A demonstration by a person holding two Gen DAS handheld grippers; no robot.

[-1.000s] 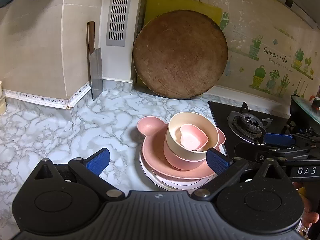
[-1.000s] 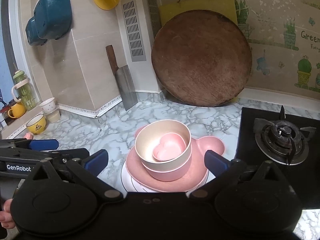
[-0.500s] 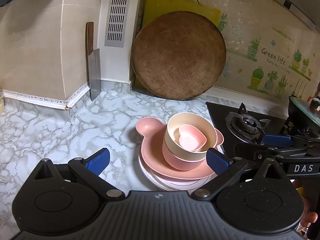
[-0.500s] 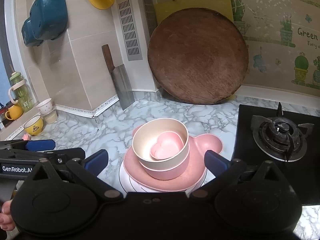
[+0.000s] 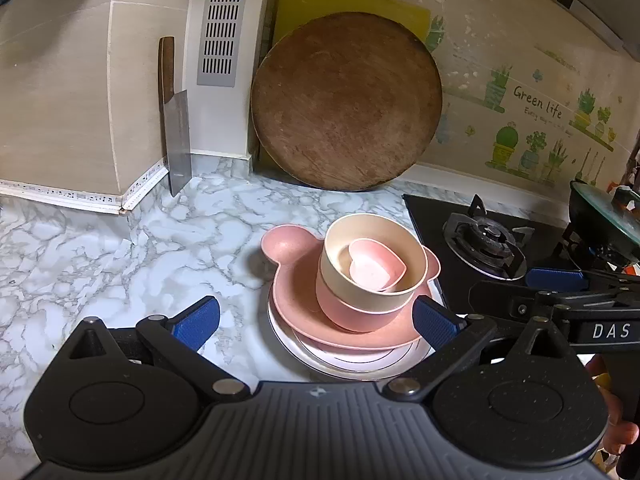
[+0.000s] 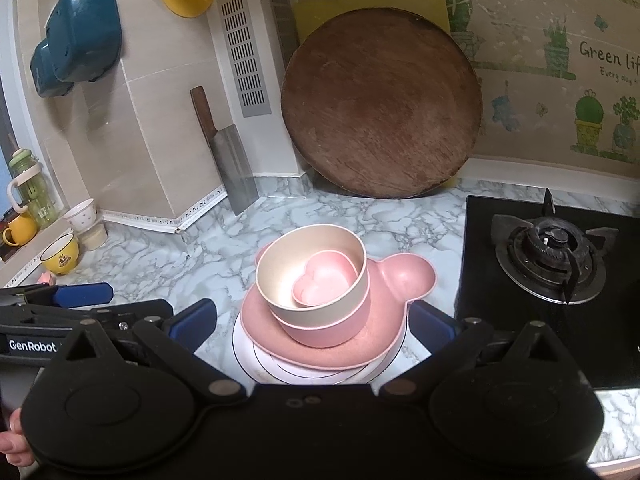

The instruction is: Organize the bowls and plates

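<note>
- I see the task stack on the marble table [image 5: 120,256], near the front edge, just left of the black gas hob [image 6: 552,264].
- Stack order from the bottom: white plate [image 6: 320,372] with thin dark rings, pink eared plate [image 6: 404,276], pink bowl [image 6: 324,330], cream bowl [image 6: 288,276], and a small pink heart-shaped dish [image 6: 324,288] nested inside the cream bowl.
- The white plate is largely covered; I can make out only its front rim, and its near edge is cut off by the gripper bodies in both views. I cannot tell whether more than one white plate lies there.
- One ear of the pink plate is hidden behind the cream bowl in the right wrist view.
- My left gripper [image 5: 316,318] has its jaws spread wide and empty; its right pad sits just beside the pink bowl, contact not discernible.
- My right gripper [image 6: 312,326] also has jaws spread wide, straddling the stack, holding nothing.
- Each gripper shows in the other's view only as a side bar with one blue pad.
- A hand [image 5: 620,432] shows partly at the left view's lower right edge.
- Behind the stack, a round wooden board [image 5: 346,102] leans on the wall, covering most of a yellow board [image 5: 308,4].
- A cleaver [image 6: 228,160] stands against the tiles.
</note>
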